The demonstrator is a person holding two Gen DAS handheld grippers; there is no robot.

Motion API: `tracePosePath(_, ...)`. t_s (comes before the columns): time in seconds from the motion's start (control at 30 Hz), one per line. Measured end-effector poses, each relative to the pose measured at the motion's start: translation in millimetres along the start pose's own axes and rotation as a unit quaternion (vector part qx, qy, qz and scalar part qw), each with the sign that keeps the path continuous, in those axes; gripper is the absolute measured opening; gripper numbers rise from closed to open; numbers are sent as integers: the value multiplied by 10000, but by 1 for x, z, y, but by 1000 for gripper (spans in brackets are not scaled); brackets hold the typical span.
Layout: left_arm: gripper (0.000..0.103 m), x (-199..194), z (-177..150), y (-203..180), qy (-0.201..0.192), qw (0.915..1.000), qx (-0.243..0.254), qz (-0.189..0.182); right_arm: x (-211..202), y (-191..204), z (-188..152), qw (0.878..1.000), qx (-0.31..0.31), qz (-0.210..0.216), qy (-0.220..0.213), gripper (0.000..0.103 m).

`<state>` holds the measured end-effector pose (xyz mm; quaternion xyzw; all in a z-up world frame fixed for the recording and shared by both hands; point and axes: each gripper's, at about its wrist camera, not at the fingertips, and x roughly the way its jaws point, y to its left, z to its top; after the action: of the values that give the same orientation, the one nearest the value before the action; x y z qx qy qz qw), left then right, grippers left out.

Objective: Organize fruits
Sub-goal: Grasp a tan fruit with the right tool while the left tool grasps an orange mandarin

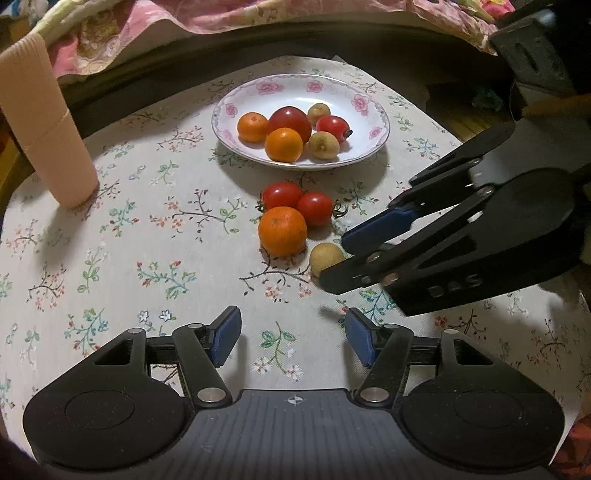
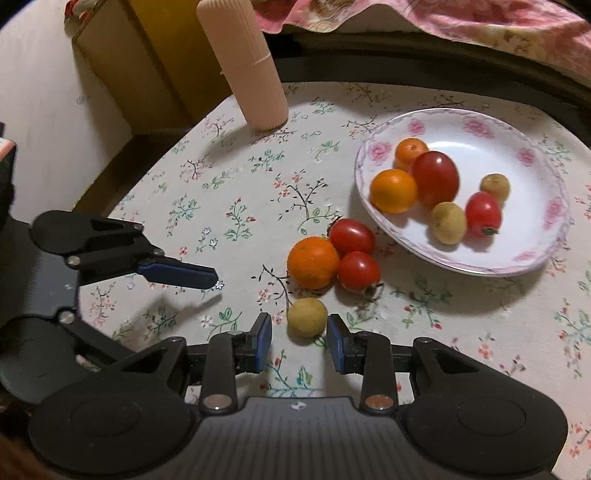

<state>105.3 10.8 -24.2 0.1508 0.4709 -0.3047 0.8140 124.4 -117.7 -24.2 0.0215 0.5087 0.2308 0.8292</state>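
A flowered white plate [image 1: 291, 90] [image 2: 480, 147] at the back holds two oranges, two tomatoes and two small yellow-brown fruits. In front of it on the tablecloth lie two tomatoes [image 1: 282, 195] [image 2: 351, 236], an orange [image 1: 282, 230] [image 2: 313, 262] and a small yellow fruit [image 1: 324, 257] [image 2: 306, 317]. My right gripper [image 2: 300, 339] [image 1: 335, 261] is open and low, with that small fruit between its blue pads and a gap on each side. My left gripper [image 1: 293, 338] hangs open and empty nearer the front; its blue finger [image 2: 181, 275] shows in the right wrist view.
A tall pink ribbed cylinder [image 1: 48, 129] [image 2: 243, 66] stands at the back left of the floral tablecloth. A cardboard box [image 2: 147, 55] sits beyond the table edge. Pink patterned cloth [image 1: 221, 14] lies behind the table's dark rim.
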Motion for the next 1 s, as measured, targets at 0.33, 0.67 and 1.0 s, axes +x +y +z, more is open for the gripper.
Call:
tracePosePath(0.33, 70, 5, 10, -4, -89, 9999, 95, 69, 2, -5, 1, 9998, 21, -161, 62, 28)
tracePosePath(0.67, 70, 28, 33, -8, -84, 9996, 50, 255, -30, -37, -9, 9987, 378, -355, -17, 28)
tracePosePath(1.0, 48, 48, 49, -11, -96, 9989, -64, 451, -37, -54, -15, 9978, 545, -379, 42, 28)
